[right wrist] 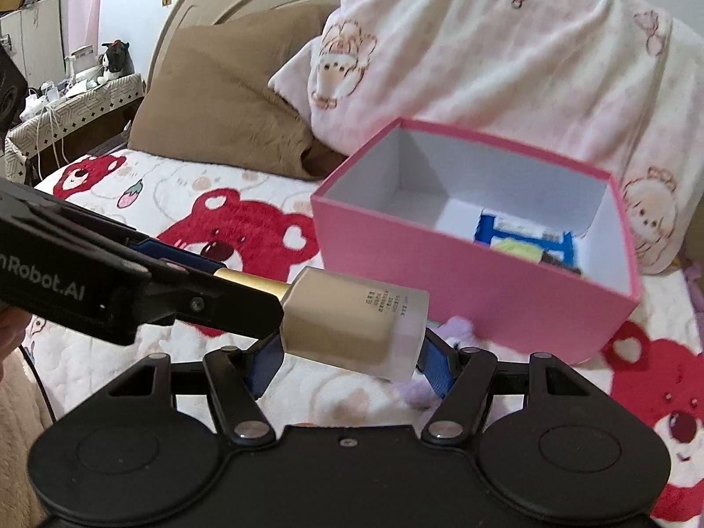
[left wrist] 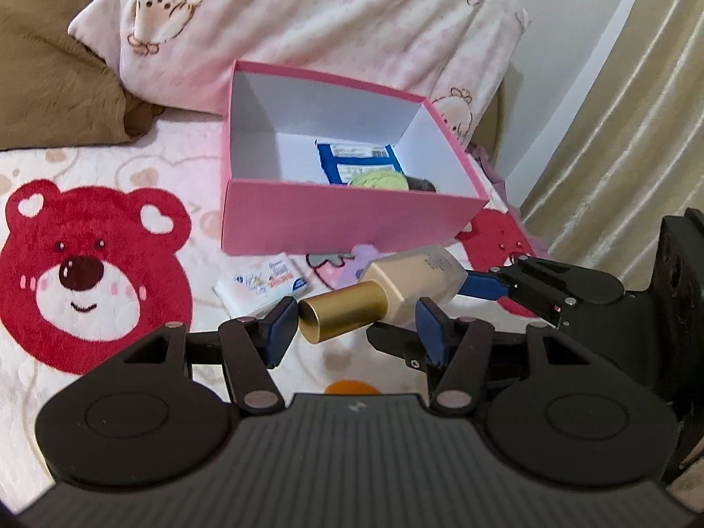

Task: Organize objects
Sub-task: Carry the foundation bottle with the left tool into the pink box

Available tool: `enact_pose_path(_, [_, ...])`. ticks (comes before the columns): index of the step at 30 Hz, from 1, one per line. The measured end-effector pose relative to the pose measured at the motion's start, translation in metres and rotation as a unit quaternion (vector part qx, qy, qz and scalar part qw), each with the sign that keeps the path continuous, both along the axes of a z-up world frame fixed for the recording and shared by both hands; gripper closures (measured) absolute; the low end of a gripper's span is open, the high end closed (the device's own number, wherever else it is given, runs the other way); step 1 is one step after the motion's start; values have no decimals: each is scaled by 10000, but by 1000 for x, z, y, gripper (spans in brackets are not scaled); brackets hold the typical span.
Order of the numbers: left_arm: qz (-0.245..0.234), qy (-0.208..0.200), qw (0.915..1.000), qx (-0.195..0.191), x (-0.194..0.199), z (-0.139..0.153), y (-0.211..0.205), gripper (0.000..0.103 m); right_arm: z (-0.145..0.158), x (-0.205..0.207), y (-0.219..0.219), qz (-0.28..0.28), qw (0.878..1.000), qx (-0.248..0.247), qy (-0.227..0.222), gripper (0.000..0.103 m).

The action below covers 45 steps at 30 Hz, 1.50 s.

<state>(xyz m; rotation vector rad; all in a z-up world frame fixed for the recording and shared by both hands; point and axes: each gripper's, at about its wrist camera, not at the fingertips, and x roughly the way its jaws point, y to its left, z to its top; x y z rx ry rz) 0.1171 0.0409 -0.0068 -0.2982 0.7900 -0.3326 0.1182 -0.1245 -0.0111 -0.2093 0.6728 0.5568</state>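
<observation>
A frosted foundation bottle (right wrist: 354,323) with a gold cap (left wrist: 341,314) is held in the air above the bed, lying roughly on its side between the two tools. The right gripper (right wrist: 350,354) pinches the bottle's pale glass body, its blue pads (right wrist: 433,367) pressed against either side. The left gripper (left wrist: 352,323) reaches in from the cap end; in the left wrist view the cap lies between its blue pads (left wrist: 279,330), but the pad on the far side of the cap seems to stand slightly off it, so I cannot tell whether this tool truly grips the cap or only brackets it. In the right wrist view its black fingers cover most of the cap.

Beyond the bottle, toward the head of the bed, a pink box (left wrist: 352,224) with a white inside stands open on the bear-print blanket (left wrist: 88,273). A blue-edged packet (left wrist: 358,158) and a yellow-green item (left wrist: 378,178) lie in its near right corner, next to something dark that is too hidden to name. Just in front of the box a small white tissue pack (left wrist: 264,284) lies on the blanket, and an orange object (left wrist: 352,387) peeks out behind the left tool's body. A pale pink cartoon-print pillow (left wrist: 330,22) and a brown pillow (right wrist: 229,97) lean at the headboard.
</observation>
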Motion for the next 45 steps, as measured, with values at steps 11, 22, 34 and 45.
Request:
enact_pose_path(11, [69,-227,9993,301,32,35,-10,47,37,31,-6,34,9996,-48,-292,32])
enact_pose_path(22, [113,-145,9991,391,127,57,-15,47,63,122,-16,-32,9996,-204,-182,32])
enact_pose_path(34, [326,860,9948,442,250,-7,-19,47,-1,250,-24,-236,9896,64,1417,32])
enact_pose_path(45, [414,1542,9866,349,271,-42,-15,46,-36,275,-21,-353,9716,95,2338,33])
